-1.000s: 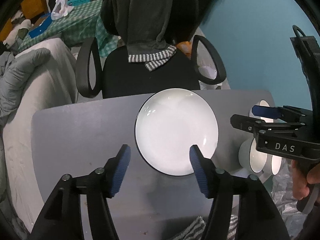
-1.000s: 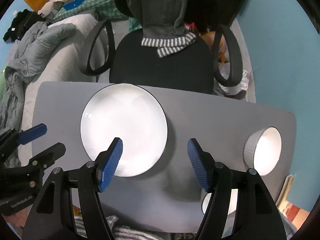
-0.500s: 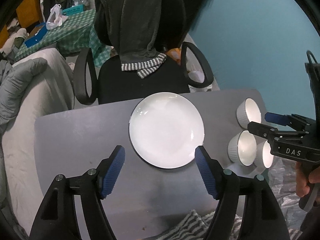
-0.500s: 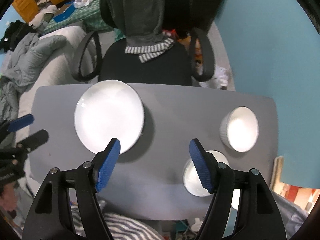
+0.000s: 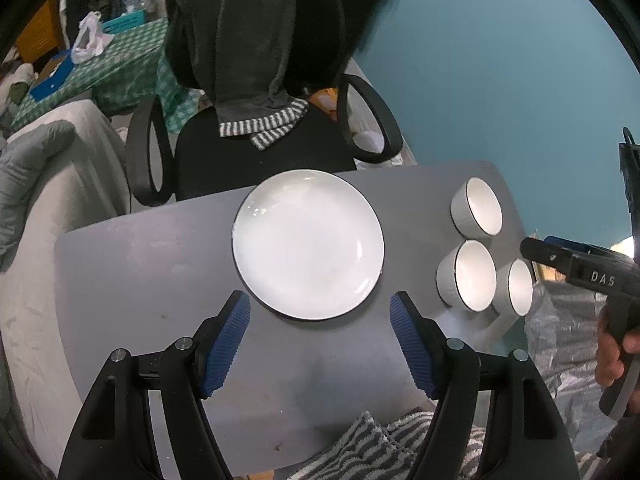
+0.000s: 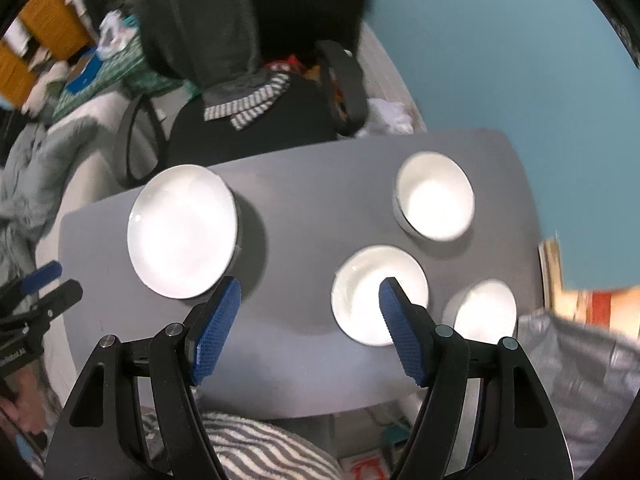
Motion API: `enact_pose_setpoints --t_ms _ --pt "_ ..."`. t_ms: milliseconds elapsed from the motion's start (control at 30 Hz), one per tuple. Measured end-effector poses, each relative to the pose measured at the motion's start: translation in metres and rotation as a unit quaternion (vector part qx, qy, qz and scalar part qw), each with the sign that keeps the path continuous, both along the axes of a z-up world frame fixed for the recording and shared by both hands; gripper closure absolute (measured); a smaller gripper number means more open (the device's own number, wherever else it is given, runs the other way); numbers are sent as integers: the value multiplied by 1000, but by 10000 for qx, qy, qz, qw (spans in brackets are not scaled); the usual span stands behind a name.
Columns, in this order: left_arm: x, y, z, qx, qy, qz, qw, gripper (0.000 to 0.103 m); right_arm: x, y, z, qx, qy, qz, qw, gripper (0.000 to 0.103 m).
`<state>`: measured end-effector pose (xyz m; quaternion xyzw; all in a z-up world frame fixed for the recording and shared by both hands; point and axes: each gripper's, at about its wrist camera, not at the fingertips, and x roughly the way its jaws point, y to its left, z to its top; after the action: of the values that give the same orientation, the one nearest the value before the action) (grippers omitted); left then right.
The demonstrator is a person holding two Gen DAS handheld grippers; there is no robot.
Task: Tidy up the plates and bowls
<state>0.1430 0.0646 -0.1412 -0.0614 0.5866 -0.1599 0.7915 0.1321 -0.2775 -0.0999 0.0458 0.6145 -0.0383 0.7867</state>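
A white plate (image 5: 308, 244) with a thin dark rim lies on the grey table (image 5: 140, 280), towards its far side. Three white bowls (image 5: 478, 208) (image 5: 468, 274) (image 5: 518, 288) stand apart in a cluster at the table's right end. My left gripper (image 5: 320, 298) hangs open above the plate's near edge, with nothing between its blue pads. My right gripper (image 6: 310, 284) is open and empty over the bare table between the plate (image 6: 184, 236) and the middle bowl (image 6: 376, 292). Its right pad overlaps that bowl in the picture. The other bowls (image 6: 436, 196) (image 6: 486, 312) lie beyond and to the right.
A black office chair (image 5: 264, 168) with a dark hooded garment draped over it stands just behind the table. A striped cloth (image 5: 380, 444) lies at the near edge. A teal wall (image 5: 500, 80) is on the right, bedding (image 5: 60, 184) on the left.
Both grippers have risen and drawn back from the table. My right gripper has swung right, from over the plate to beside the bowls. The left jaws have widened a little.
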Motion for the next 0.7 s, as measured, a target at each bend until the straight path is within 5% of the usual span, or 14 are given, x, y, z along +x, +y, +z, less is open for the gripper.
enact_pose_setpoints --t_ms 700 --pt "-2 -112 -14 265 8 -1303 9911 29 -53 -96 -21 -19 230 -1089 9938 32"
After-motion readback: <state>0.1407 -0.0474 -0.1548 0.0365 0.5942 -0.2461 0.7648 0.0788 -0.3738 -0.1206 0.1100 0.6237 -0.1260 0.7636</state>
